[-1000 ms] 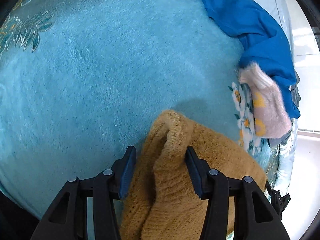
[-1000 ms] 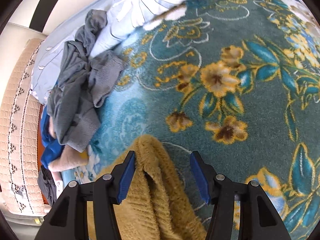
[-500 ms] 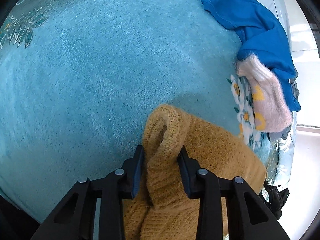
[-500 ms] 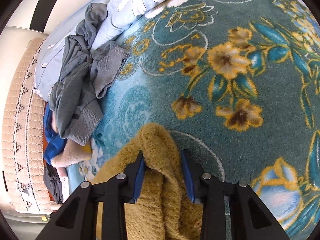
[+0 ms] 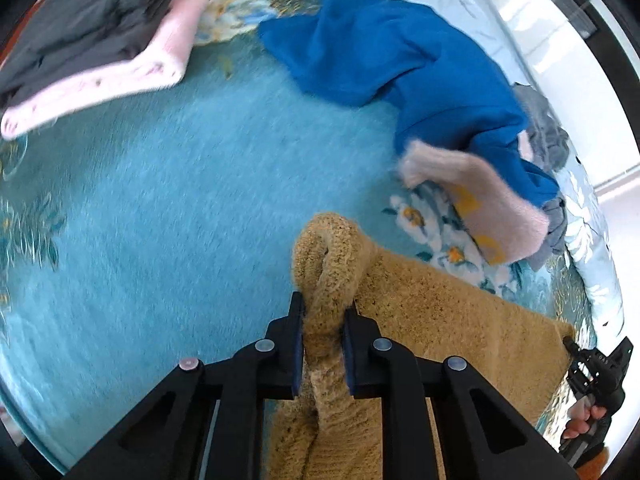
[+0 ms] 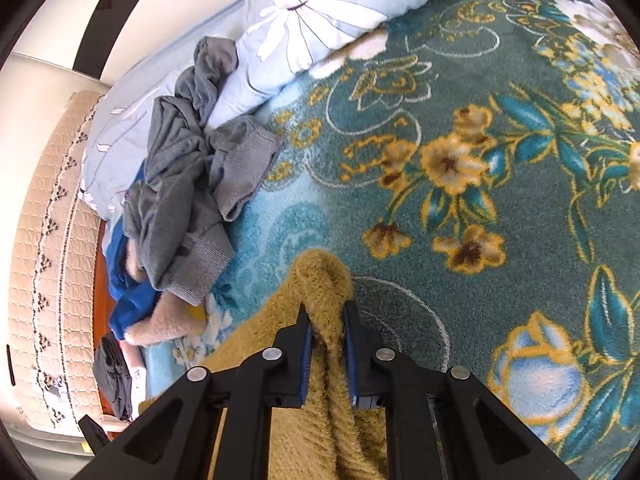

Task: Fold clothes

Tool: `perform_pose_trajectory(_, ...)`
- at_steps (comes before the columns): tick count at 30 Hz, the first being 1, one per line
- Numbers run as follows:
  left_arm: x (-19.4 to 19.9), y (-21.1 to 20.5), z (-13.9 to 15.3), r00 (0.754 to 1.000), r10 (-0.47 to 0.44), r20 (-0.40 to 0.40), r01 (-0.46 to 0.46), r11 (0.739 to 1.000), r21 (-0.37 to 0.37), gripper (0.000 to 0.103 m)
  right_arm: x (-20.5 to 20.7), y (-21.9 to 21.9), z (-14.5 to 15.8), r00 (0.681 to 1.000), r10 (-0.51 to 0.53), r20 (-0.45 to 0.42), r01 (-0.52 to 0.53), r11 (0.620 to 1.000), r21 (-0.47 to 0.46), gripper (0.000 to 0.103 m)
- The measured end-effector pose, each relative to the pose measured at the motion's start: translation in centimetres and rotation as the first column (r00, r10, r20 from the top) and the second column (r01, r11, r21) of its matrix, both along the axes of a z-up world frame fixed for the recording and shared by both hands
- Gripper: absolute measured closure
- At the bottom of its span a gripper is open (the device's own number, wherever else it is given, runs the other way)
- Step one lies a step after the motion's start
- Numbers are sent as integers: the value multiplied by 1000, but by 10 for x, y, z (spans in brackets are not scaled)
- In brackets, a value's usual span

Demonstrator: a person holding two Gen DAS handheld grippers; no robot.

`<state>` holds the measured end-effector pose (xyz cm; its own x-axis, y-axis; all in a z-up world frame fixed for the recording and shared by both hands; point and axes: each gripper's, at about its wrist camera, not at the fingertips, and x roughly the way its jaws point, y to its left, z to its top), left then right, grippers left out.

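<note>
Since a second ago, both claws gone from wide apart to clamped on bunched folds of the mustard knit sweater (image 5: 440, 312), now lifted and stretched between them above the teal floral blanket (image 5: 168, 208). Left claw (image 5: 323, 312) pinching one thick roll of knit; right claw (image 6: 325, 316) pinching another, pads pressed into the fabric.

Only in the left wrist view: a folded stack, dark grey garment (image 5: 88, 20) on a pink one (image 5: 120, 76), newly in sight at the far edge; a blue garment (image 5: 400, 68) draped over a fuzzy pink-and-yellow piece (image 5: 480, 204); the other handle gripped by a hand (image 5: 580, 424) at the sweater's far corner.

Only in the right wrist view: a crumpled grey sweatshirt (image 6: 188, 184) against a pale floral pillow (image 6: 328, 12), and a beige quilted headboard (image 6: 44, 240).
</note>
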<state>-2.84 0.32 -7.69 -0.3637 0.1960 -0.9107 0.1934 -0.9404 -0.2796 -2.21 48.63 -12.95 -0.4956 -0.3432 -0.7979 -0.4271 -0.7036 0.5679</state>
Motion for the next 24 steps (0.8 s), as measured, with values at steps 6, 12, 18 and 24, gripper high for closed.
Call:
perform_pose_trajectory(6, -20, 14, 7, 990, -119, -77, 111, 988, -104, 86, -5, -1, 4, 1000, -19, 2, 19, 999, 31, 88)
perform_pose_trajectory(12, -31, 15, -16, 994, -103, -24, 101, 991, -93, 86, -12, -2, -12, 995, -72, 67, 68, 996, 63, 88)
perform_pose_trajectory(18, -32, 9, -31, 997, -69, 23, 70, 996, -51, 81, -17, 0, -22, 988, -97, 123, 91, 994, 55, 83)
perform_pose_trajectory(24, -26, 2, -35, 998, -22, 60, 21, 1000, 13, 66, -14, 2, -14, 987, -96, 130, 85, 993, 83, 63)
